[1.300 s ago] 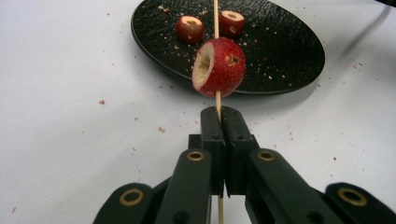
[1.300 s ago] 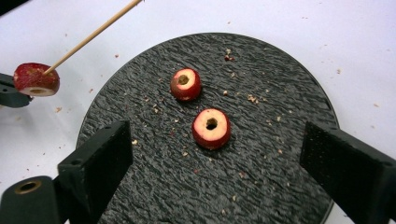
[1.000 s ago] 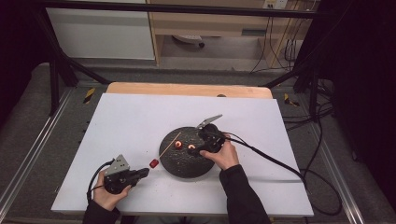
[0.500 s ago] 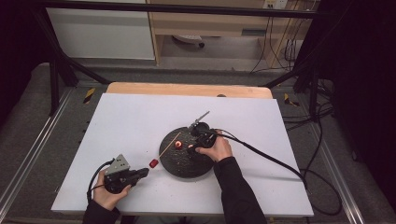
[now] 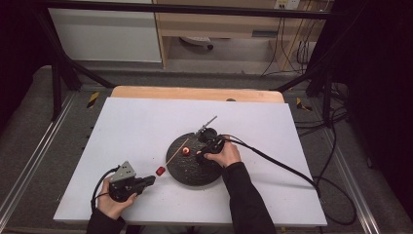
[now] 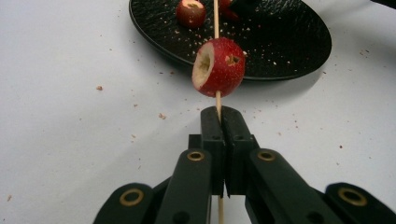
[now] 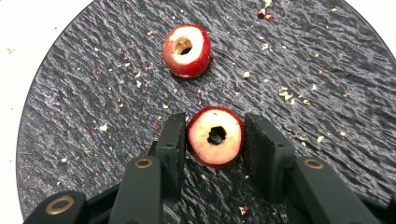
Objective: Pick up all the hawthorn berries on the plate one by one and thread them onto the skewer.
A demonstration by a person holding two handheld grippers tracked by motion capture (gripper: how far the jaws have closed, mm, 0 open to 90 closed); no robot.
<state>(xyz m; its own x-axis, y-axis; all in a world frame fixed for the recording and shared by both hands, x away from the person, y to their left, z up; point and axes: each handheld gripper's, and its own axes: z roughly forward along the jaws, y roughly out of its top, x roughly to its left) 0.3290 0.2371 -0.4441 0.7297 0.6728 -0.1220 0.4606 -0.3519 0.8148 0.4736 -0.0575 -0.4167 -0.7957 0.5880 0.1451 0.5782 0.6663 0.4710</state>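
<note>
1. While the high view is a bit far off, you can make out the setup: the left gripper (image 5: 146, 181) sits low on the white bench (image 5: 122, 131), holding a thin skewer (image 5: 176, 151) that slants up over the black plate (image 5: 192, 176), with one red fruit (image 5: 160, 170) threaded on it just off the plate's rim. The right gripper (image 5: 204, 151) is down on the plate next to a loose fruit (image 5: 186, 151).

2. Left gripper view: fingers (image 6: 212, 135) pinched tight on the skewer (image 6: 216, 28), nothing else between them. The threaded fruit (image 6: 218, 67) sits just above the fingertips, cored end facing left.

3. Right gripper view: fingers (image 7: 173, 140) have just been closing in around a cored fruit (image 7: 215, 136) lying on the plate (image 7: 303, 74), hole facing up. The left one looks to be touching, the right one sits a sliver off, so I'd call it not quite clamped yet. The second cored fruit (image 7: 186, 50) lies farther up the plate.

4. My read: this is the pick-up step for fruit number two. Next it needs a firm squeeze, a lift, then lining the hole up with the skewer's free tip, and that alignment looks like the fiddly part.
</note>
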